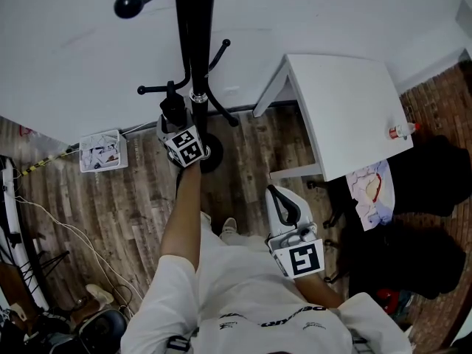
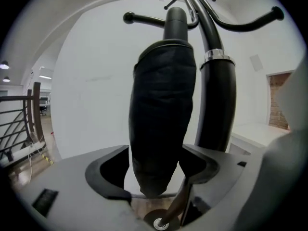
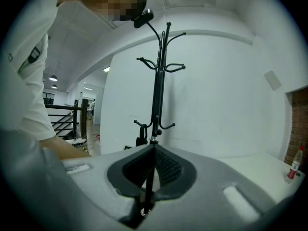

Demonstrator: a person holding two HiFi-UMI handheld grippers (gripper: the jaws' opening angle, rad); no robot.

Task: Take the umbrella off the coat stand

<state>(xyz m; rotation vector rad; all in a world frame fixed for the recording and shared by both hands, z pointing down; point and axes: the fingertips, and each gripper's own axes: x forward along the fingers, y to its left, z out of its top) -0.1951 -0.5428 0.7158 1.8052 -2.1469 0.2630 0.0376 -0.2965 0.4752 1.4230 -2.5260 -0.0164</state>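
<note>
The black coat stand [image 1: 195, 43] rises at the middle of the head view, with short hooks low on its pole. A folded black umbrella [image 1: 173, 108] in its sleeve hangs from one low hook, left of the pole. In the left gripper view the umbrella [image 2: 161, 109] fills the centre, with the pole [image 2: 216, 105] just to its right. My left gripper [image 2: 156, 165] is open, its jaws on either side of the umbrella's lower end. My right gripper [image 1: 282, 201] is held back near the body, shut and empty. Its view shows the whole stand [image 3: 158, 95] farther off.
A white table [image 1: 346, 109] stands right of the stand, with a small bottle [image 1: 402, 131] at its edge. On the wooden floor to the left lies a white box [image 1: 99, 152] with cables nearby. Dark bags [image 1: 428, 190] sit at the right. The stand's round base [image 1: 212, 157] is below my left gripper.
</note>
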